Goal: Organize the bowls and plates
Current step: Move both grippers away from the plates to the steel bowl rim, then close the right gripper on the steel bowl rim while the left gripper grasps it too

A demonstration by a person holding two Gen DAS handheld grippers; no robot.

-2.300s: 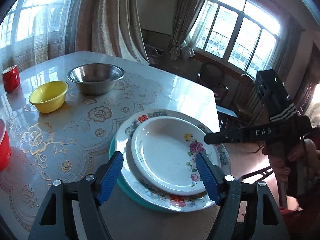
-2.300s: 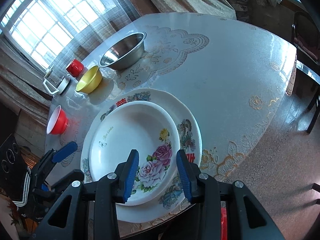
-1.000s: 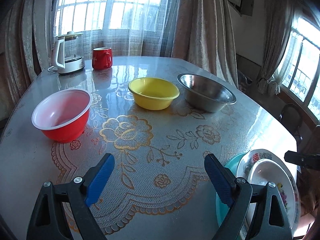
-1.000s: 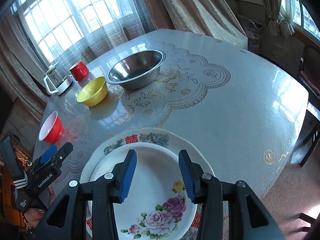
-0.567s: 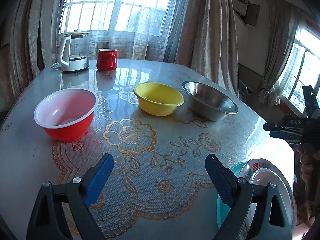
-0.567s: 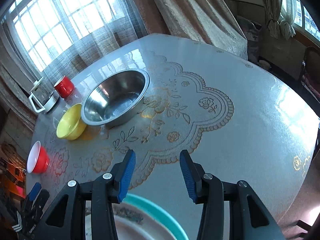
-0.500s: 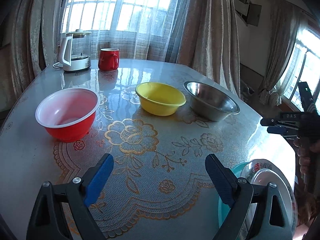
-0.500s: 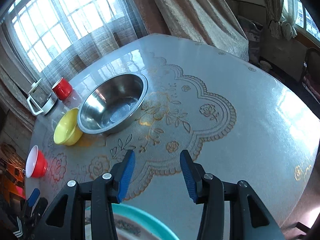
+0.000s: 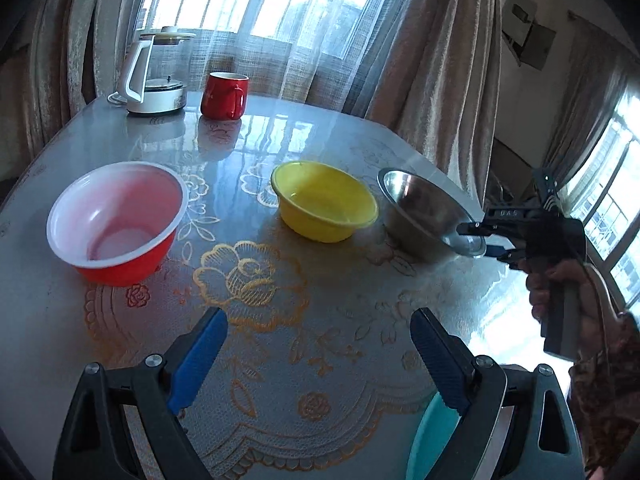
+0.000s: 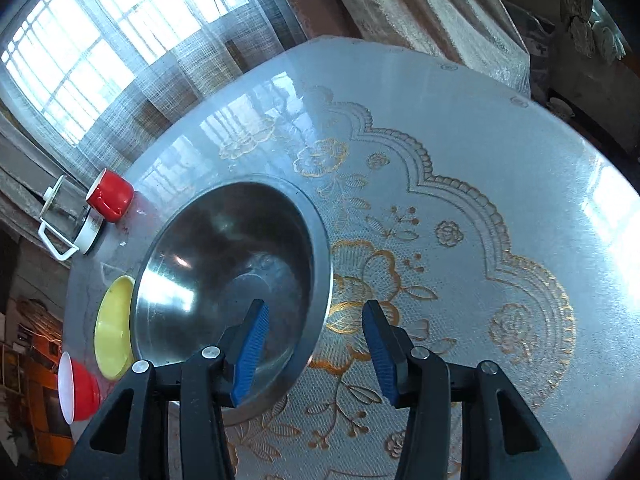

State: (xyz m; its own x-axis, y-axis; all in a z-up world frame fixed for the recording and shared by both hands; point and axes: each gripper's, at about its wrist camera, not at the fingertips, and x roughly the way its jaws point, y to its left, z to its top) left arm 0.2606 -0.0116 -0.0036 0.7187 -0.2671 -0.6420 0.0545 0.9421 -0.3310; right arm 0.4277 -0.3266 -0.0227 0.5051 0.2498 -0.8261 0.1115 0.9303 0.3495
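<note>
My right tongs (image 10: 312,346) have swung away from the stacked plates and come in on the steel bowl (image 10: 224,280), and my left tongs (image 9: 320,360) have turned from those plates toward the row of bowls. Right tongs are wide, one blue pad inside the bowl, the other outside over the lace cloth, straddling the near rim; I can't tell if either pad touches metal yet. From the left camera, the right tongs (image 9: 480,238) sit at the steel bowl's (image 9: 424,216) right edge. Left tongs are wide too, holding nothing, hovering over the table (image 9: 320,312). The yellow bowl (image 9: 324,206) is just left of the steel one, the red bowl (image 9: 116,222) further left. A red mug (image 9: 224,96) and kettle (image 9: 154,76) stand far back. A teal plate edge (image 9: 430,436) peeks near my right pad.
</note>
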